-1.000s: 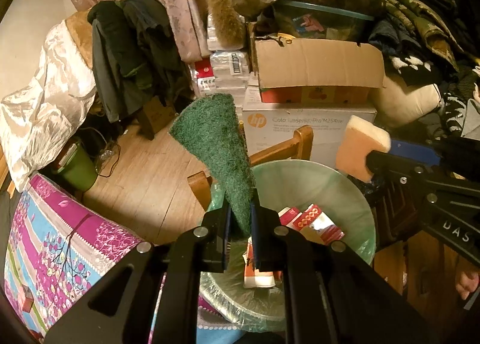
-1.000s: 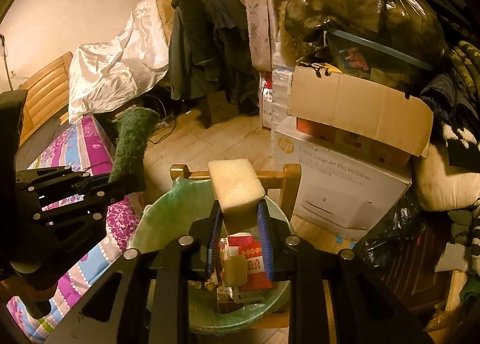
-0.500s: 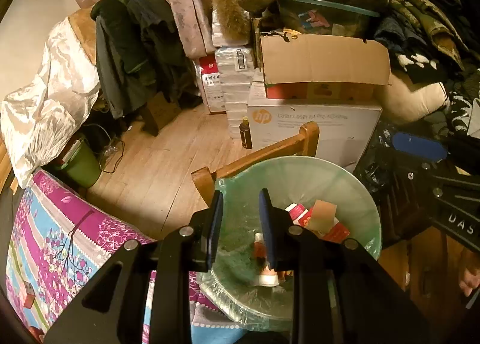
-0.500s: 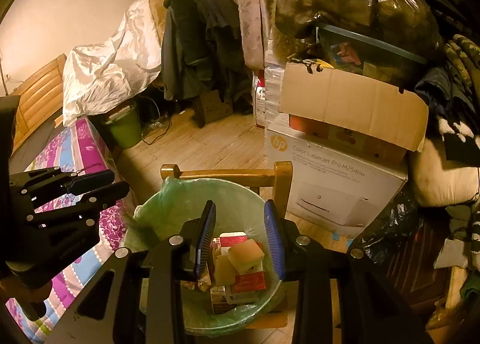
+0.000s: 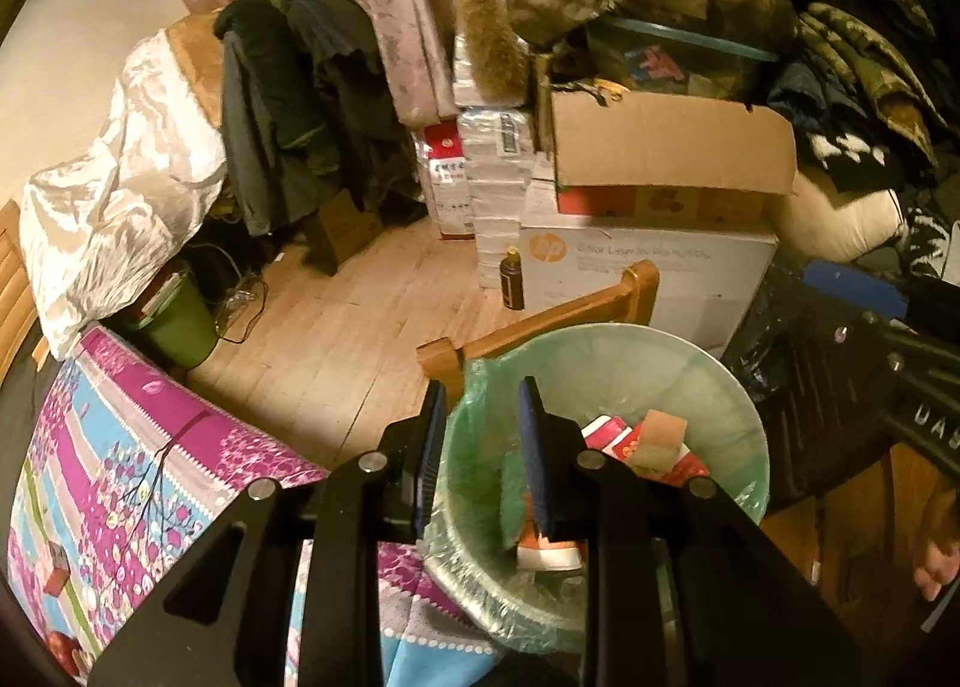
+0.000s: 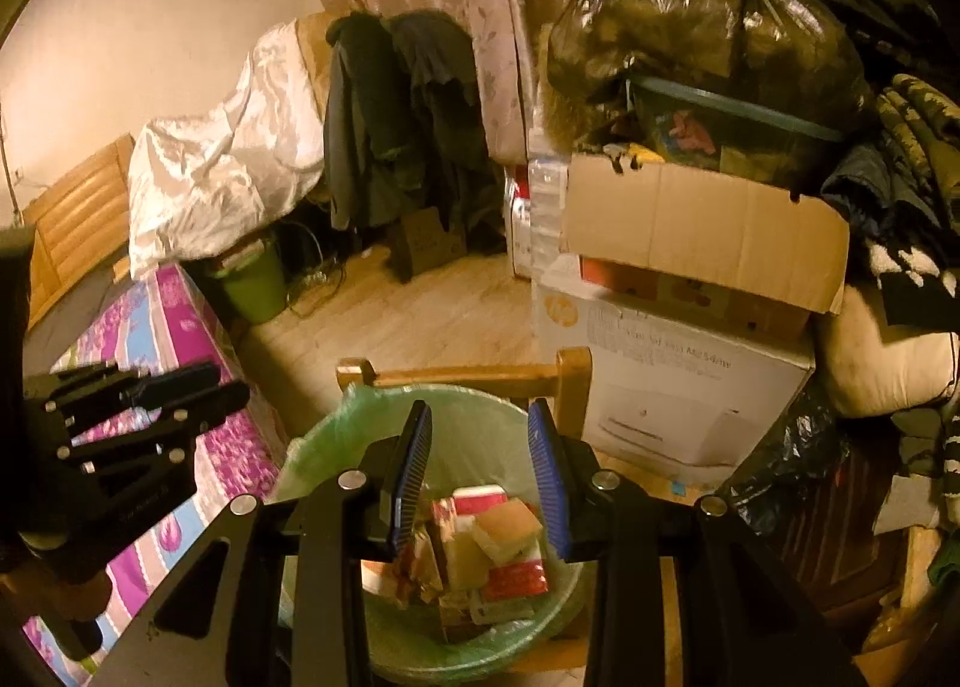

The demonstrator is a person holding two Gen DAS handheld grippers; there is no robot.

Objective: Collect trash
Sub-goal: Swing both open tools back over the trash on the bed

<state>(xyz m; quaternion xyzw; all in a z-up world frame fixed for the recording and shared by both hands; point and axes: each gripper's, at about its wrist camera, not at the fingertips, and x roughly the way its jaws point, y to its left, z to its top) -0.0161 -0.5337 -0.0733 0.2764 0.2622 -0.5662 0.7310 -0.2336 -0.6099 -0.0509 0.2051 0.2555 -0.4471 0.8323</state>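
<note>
Cluttered bedroom; both the left claw [image 5: 480, 435] and right claw [image 6: 480, 471] gape empty over a green-lined round waste bin [image 6: 336, 435] holding a yellow sponge [image 6: 510, 525]

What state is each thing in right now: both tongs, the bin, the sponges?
Left tongs: open, empty, over the bin.
Right tongs: open, empty, over the bin.
Bin: lined with a green bag, partly filled.
Yellow sponge: lying on the trash inside.
Green scouring pad: inside, against the liner.

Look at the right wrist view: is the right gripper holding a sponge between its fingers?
No. The right gripper stands open and empty above the bin, and the sponge lies inside among the trash.
</note>
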